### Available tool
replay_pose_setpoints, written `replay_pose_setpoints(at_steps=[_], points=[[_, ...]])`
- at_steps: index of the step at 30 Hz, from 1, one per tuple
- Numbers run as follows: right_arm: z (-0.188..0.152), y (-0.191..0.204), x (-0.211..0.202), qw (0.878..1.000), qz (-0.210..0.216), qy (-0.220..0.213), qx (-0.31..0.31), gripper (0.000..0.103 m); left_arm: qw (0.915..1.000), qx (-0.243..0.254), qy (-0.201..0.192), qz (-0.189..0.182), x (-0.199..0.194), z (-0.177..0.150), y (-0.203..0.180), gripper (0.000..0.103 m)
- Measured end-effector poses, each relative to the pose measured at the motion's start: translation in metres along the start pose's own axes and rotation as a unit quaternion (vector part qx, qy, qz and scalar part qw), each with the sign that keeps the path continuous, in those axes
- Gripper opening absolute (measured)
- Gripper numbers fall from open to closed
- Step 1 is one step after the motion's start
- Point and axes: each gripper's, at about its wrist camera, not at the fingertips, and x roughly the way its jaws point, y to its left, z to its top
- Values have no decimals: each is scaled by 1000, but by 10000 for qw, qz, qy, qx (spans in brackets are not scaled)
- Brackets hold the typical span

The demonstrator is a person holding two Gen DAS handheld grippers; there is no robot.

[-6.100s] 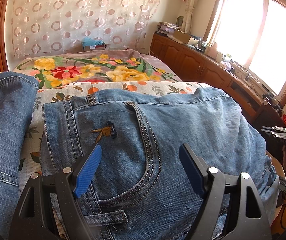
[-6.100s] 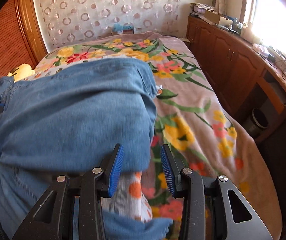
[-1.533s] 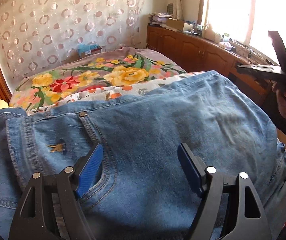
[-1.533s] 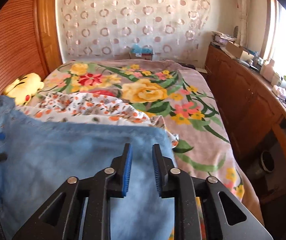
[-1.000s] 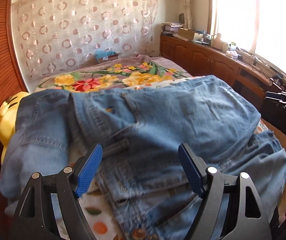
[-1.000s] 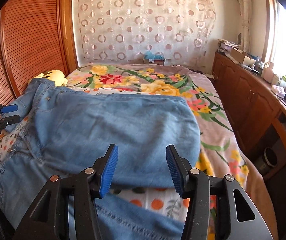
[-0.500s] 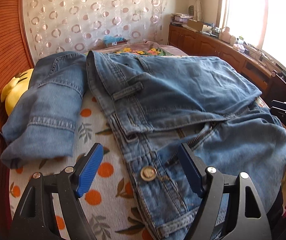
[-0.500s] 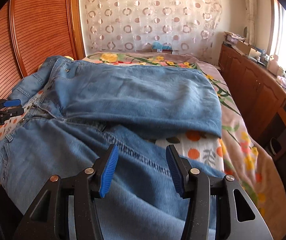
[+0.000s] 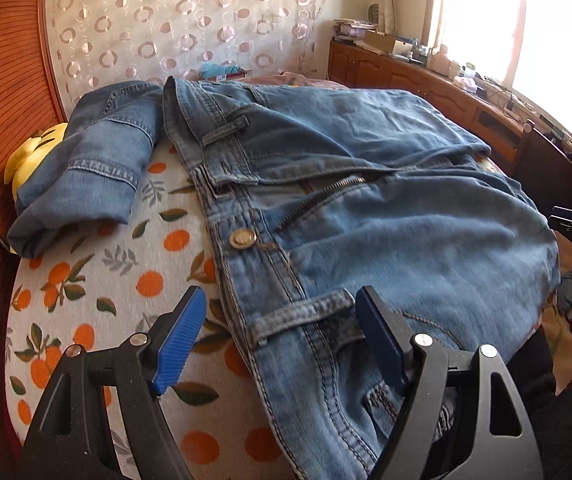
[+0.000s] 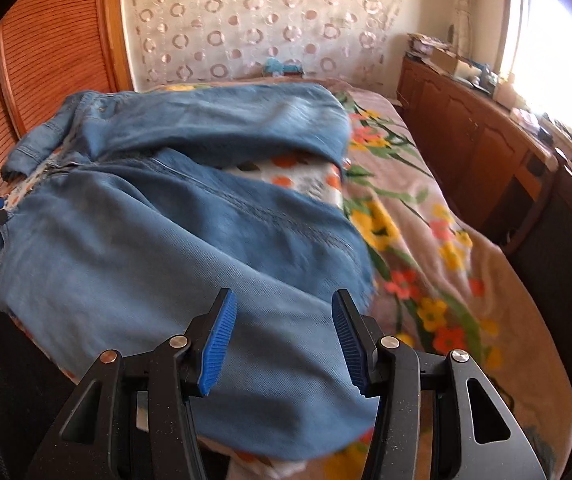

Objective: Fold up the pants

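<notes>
Jeans (image 9: 386, 216) are lying spread across the near end of a bed, on a white sheet printed with oranges (image 9: 97, 276) that is covering part of a floral blanket (image 10: 426, 248). Their waistband is facing the left gripper (image 9: 281, 332), with a metal button (image 9: 241, 237) and an open zip showing, and one half is lying folded over the other at the far side. Left gripper is hovering over the waistband near a belt loop (image 9: 298, 312), its blue pads standing wide apart and gripping nothing. Right gripper (image 10: 281, 340) is hanging over the leg end of the denim, jaws parted about halfway, with cloth lying below them but not pinched. Beside the jeans, a second denim garment (image 9: 85, 168) is sitting rolled up against a yellow plush toy (image 9: 29, 152) by the wooden headboard
</notes>
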Motion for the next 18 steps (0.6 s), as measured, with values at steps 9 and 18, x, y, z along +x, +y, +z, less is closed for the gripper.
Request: replay_pose_setpoints(at_steps=[9, 18], points=[[20, -25, 15, 9990, -30, -142, 426, 51, 9999, -77, 99, -53, 11, -2, -1, 78], [34, -42, 56, 9953, 440, -85, 862, 28, 9997, -105, 227, -45, 17, -6, 0, 78]])
